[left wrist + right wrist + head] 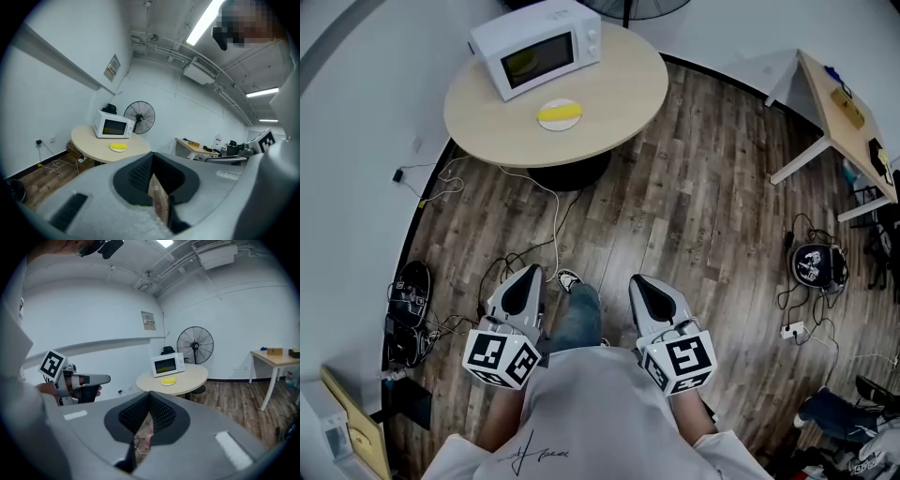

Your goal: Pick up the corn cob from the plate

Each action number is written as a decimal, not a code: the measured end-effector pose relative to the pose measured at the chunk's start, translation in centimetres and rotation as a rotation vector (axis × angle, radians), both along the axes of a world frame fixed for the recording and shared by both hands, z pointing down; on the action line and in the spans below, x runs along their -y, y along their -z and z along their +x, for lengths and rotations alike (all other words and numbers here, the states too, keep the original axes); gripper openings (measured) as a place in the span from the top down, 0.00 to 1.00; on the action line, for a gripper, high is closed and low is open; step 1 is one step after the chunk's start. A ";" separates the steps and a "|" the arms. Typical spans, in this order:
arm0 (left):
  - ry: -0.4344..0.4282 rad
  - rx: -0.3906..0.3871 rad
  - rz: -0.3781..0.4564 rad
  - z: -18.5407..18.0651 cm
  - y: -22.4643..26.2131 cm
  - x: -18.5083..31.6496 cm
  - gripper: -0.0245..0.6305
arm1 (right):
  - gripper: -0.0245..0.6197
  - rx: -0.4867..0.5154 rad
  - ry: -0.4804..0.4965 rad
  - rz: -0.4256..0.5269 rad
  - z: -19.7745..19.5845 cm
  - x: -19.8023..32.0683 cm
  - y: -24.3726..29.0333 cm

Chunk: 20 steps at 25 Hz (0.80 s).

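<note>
A yellow corn cob lies on a small white plate on the round beige table, in front of a white microwave. Both grippers are held close to the person's body, far from the table and over the wooden floor. The left gripper is shut with nothing in it, and so is the right gripper. In the left gripper view the corn cob is small beyond the shut left gripper. In the right gripper view the corn cob lies well ahead of the right gripper.
Cables trail across the floor between me and the table. A second desk stands at the right, with a headset and a power strip on the floor near it. A fan stands behind the table. Shoes lie at the left wall.
</note>
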<state>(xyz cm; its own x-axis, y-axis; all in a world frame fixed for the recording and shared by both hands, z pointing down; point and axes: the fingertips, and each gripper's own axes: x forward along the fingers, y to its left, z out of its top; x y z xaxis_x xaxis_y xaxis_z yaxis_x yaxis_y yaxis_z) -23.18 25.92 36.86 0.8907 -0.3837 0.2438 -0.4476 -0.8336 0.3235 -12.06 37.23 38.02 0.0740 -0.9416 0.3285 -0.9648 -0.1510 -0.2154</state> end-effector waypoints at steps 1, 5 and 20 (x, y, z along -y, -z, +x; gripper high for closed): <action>0.001 0.005 0.001 0.4 -0.1 1.0 0.98 | 0.95 0.002 0.000 -0.002 0.4 0.9 -0.1; -0.003 0.023 0.002 1.5 -0.2 4.8 0.98 | 0.95 0.001 0.009 -0.018 1.6 4.7 -0.3; -0.096 0.078 0.014 7.6 -0.5 16.6 0.98 | 0.95 -0.008 0.052 -0.065 5.3 18.5 0.0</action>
<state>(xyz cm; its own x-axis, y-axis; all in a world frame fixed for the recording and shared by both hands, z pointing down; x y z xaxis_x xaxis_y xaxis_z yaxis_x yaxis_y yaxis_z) -15.56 9.34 37.39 0.9021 -0.3014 0.3089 -0.3890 -0.8779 0.2793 -6.72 18.68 38.06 0.0280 -0.9208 0.3890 -0.9734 -0.1137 -0.1989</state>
